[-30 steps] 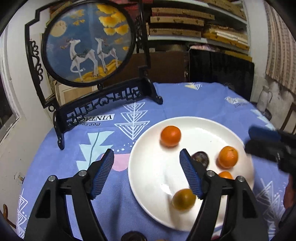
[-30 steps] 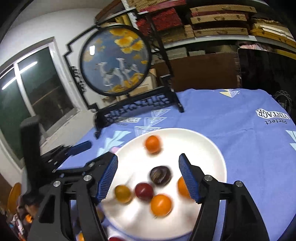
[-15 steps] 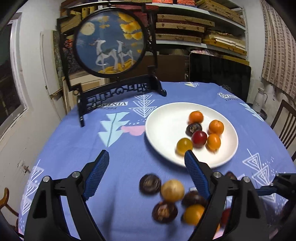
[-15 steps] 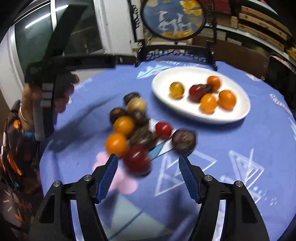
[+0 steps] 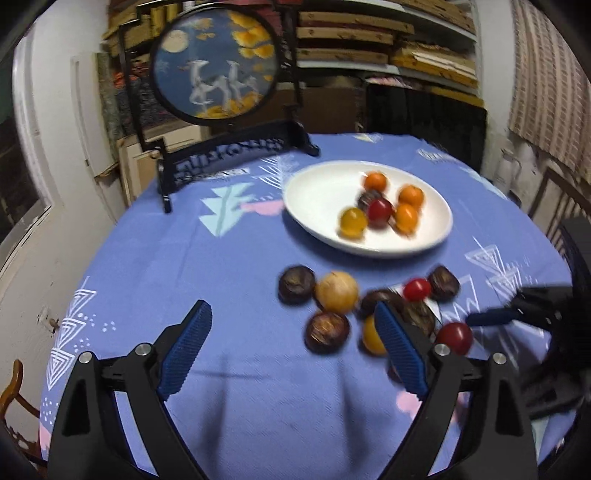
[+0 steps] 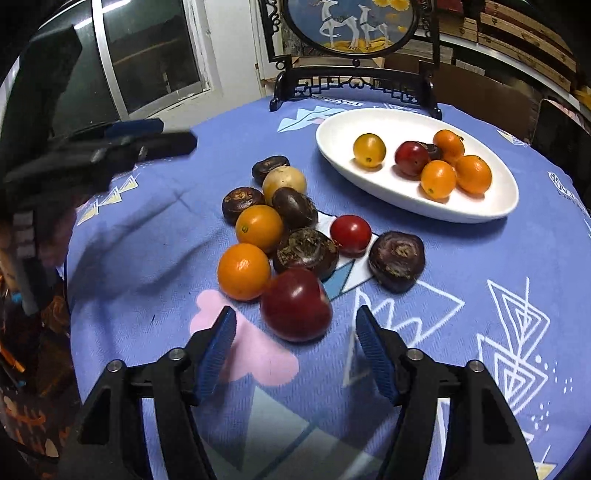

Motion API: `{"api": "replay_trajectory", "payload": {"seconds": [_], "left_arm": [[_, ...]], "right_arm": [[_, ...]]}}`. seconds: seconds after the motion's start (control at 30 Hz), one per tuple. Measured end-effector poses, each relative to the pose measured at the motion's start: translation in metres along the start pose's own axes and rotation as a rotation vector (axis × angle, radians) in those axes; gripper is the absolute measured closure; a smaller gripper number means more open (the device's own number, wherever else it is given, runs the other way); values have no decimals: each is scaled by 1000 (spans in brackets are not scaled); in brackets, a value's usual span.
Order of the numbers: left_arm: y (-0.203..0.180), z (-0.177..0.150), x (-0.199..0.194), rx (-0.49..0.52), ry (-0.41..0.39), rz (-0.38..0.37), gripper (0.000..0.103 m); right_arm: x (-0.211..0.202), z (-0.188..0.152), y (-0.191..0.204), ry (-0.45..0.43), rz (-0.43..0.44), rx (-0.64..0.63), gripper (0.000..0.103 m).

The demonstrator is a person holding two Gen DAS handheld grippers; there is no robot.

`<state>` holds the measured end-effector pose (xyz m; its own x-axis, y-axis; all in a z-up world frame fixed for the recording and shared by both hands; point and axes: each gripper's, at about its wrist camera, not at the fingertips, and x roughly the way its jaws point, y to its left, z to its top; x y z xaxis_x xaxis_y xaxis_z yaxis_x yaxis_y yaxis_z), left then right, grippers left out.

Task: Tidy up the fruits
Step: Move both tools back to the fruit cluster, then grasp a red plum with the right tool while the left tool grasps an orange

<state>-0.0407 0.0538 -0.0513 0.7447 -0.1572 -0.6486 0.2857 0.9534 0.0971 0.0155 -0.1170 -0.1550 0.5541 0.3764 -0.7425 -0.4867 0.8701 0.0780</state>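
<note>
Right wrist view shows the right gripper [image 6: 295, 338] closing, empty, just short of a dark red round fruit [image 6: 295, 304] on the blue patterned tablecloth [image 6: 461, 332]. Only the left wrist view shows the left gripper [image 5: 290, 341] opening, empty, near the loose fruits, with the white oval plate [image 5: 321, 192] farther away.

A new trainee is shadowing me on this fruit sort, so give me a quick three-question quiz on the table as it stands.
1. True or false: the right hand-held gripper is clamped on the big dark red fruit.
2. How many fruits lie on the white plate? A four, B six, C nine.
3. What stands behind the plate?
Key: 1 false, its jaws are closing but the pads are clear of the fruit; 2 B; 3 the round deer screen on its black stand.
</note>
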Motion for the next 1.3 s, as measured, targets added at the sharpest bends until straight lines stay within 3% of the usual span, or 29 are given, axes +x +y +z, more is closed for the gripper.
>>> {"api": "replay_trajectory", "payload": {"seconds": [0.1,0.23,0.43,0.53,0.67,0.7,0.77,1.3], "left_arm": [[-14,-6,-1,36,12,-21,16],[-35,-17,-4,79,43,-92,16],[-68,-29,10,146,101,-121,16],[-82,-30,26,151,143,-118,24],[-84,-27,46,120,201,-95,51],[-84,-27,47,112,210,-102,53],[-84,-29,44,123,207,-113,66],[-42,16,0,90,17,-11,66]], "right_arm": [[7,2,4,21,-14,-29,63],[2,-1,-1,10,-29,-25,64],[-19,-14,-24,-17,-60,25,64],[-24,-20,-30,-18,-66,39,64],[-26,-22,-30,-23,-62,37,64],[-27,-23,-29,-24,-64,35,64],[-28,-23,-28,-28,-64,31,64],[-44,-7,-24,-99,-39,23,64]]}}
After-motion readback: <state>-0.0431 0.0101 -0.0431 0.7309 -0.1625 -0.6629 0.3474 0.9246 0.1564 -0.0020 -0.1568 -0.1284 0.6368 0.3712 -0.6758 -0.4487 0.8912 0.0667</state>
